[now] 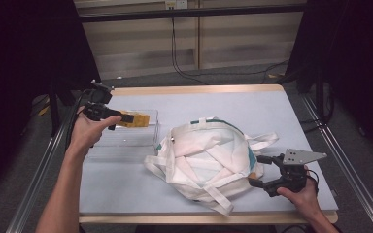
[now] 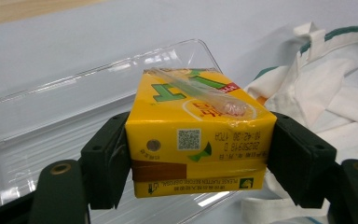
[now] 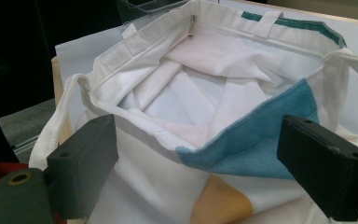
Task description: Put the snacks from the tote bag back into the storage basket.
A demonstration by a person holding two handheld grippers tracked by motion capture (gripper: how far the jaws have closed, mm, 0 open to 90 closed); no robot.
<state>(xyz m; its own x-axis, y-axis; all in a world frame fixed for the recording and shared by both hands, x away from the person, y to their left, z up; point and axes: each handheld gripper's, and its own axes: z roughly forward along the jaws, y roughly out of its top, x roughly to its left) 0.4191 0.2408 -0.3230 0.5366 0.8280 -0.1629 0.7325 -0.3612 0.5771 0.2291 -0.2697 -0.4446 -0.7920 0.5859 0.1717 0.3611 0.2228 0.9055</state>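
Observation:
A yellow drink carton with a wrapped straw on top is clamped between the pads of my left gripper. In the high view the carton hangs over a clear plastic tray at the table's left, with the left gripper gripping its near end. A white cloth tote bag with teal trim lies open at the centre. My right gripper stands open at the bag's right edge. In the right gripper view its jaws flank the bag's rim without pressing it.
The table has a pale blue top with a wooden border. The bag's straps trail toward the front edge. Black frames and cables stand behind and to both sides of the table.

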